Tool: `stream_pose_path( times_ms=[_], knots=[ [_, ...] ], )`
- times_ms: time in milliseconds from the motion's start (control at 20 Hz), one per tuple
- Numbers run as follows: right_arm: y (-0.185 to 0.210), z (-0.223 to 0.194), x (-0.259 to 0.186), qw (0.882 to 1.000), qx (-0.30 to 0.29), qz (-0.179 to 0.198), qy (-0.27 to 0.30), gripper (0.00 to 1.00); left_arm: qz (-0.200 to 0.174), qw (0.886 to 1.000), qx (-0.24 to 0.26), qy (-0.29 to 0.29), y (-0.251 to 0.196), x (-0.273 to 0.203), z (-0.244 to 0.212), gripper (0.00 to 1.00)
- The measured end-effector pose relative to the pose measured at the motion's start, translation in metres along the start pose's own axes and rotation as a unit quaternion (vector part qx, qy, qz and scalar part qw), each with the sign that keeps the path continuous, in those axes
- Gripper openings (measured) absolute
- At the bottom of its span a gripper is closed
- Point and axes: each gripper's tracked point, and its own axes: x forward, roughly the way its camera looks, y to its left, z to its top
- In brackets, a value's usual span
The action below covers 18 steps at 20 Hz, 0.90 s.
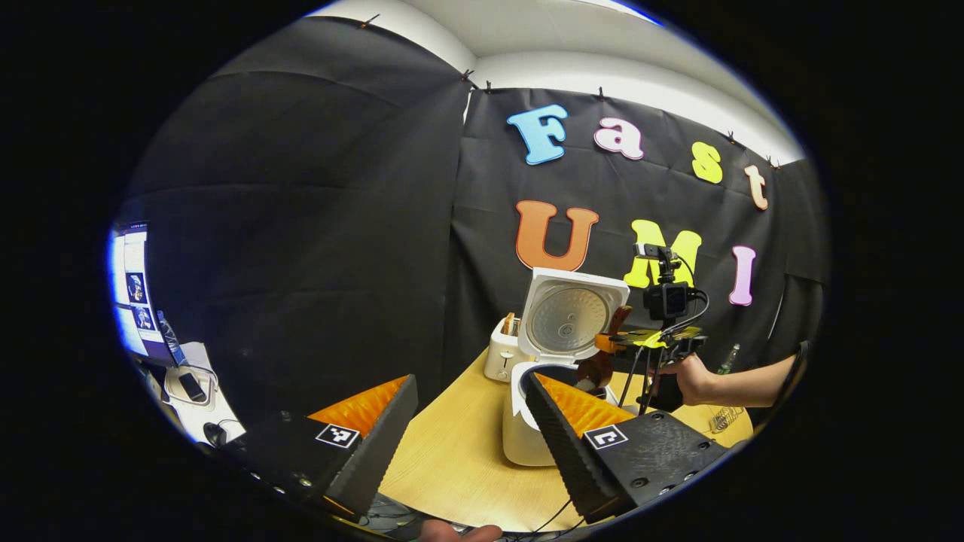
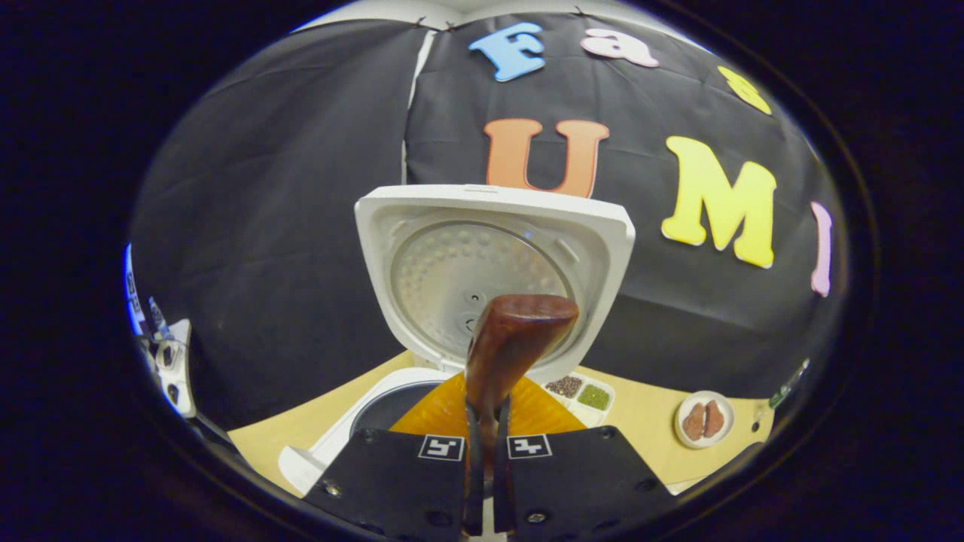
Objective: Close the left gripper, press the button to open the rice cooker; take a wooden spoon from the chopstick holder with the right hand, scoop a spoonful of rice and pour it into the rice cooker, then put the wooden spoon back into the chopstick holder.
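Two views give us the scene, and the largest thing in both is the light wooden table (image 1: 452,459), which runs across the lower middle of the left gripper view. On it, at lower centre of that view, stands the white rice cooker (image 1: 523,436) with its lid (image 1: 572,316) raised upright, so that we look at the round metal inner plate; in the right gripper view the lid (image 2: 489,271) takes up the centre of the frame above the dark pot opening (image 2: 392,406). Just behind the cooker, to its left in the left gripper view, sits a white toaster (image 1: 501,354). The left gripper (image 1: 471,429) shows at the bottom of its own view with its two fingers spread wide apart and nothing between them. The right gripper (image 2: 485,452) is clamped on the handle of the wooden spoon (image 2: 512,339), whose dark brown bowl rises in front of the lid, above the pot opening; we cannot tell whether it carries rice. In the left gripper view a hand (image 1: 689,376) holds that gripper just right of the cooker. At lower right of the right gripper view lie a white divided tray (image 2: 580,391) of grains and a small white plate (image 2: 704,419).
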Motion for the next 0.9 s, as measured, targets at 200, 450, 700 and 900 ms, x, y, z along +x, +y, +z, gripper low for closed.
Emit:
stream_pose_path(
  times_ms=[200, 450, 700, 900],
  knots=[
    [0.014, 0.010, -0.006, 0.997, -0.079, 0.006, -0.018, 0.07, 0.003, 1.000, -0.007, -0.001, 0.001, 0.002, 0.001, 0.93],
    [0.024, 0.016, -0.014, 0.990, -0.138, 0.003, -0.039, 0.07, -0.003, 1.000, -0.010, -0.002, -0.003, 0.000, -0.003, 0.93],
    [0.026, 0.019, -0.018, 0.989, -0.142, -0.001, -0.047, 0.07, -0.015, 1.000, -0.010, -0.007, -0.008, -0.001, 0.002, 0.93],
    [0.026, 0.023, -0.024, 0.993, -0.109, -0.008, -0.052, 0.08, -0.027, 1.000, -0.010, -0.012, -0.009, -0.002, 0.003, 0.93]
  ],
)
